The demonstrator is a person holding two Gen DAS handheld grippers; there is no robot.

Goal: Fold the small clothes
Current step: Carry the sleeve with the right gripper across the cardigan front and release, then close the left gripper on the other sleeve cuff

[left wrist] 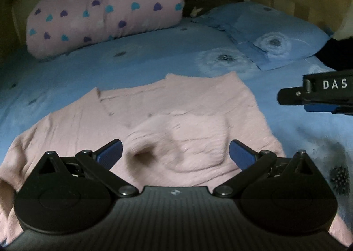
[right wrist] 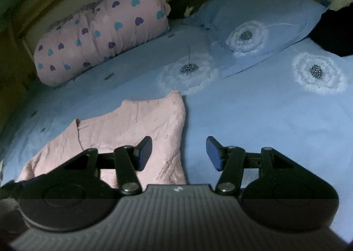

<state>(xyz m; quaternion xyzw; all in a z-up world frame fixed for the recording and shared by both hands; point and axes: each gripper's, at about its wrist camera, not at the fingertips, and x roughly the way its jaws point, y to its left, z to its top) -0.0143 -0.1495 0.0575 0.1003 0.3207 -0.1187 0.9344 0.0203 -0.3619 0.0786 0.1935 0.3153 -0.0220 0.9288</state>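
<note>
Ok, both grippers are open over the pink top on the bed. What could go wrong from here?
1. The pink top is thick and already doubled, with a sleeve lying across its middle; the open left gripper may pinch only the top layer.
2. The right gripper sits at the garment's right edge, half over the blue sheet, so it might catch bedding too.
3. Dim, blurred views make edges hard to judge.

Blue bedsheet (right wrist: 253, 118): pink sweater (right wrist: 136, 123), pillow (right wrist: 260, 21), bolster (right wrist: 101, 37).

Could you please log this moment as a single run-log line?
left tongs: open, over pink top | right tongs: open, empty | top: flat on blue sheet
</note>
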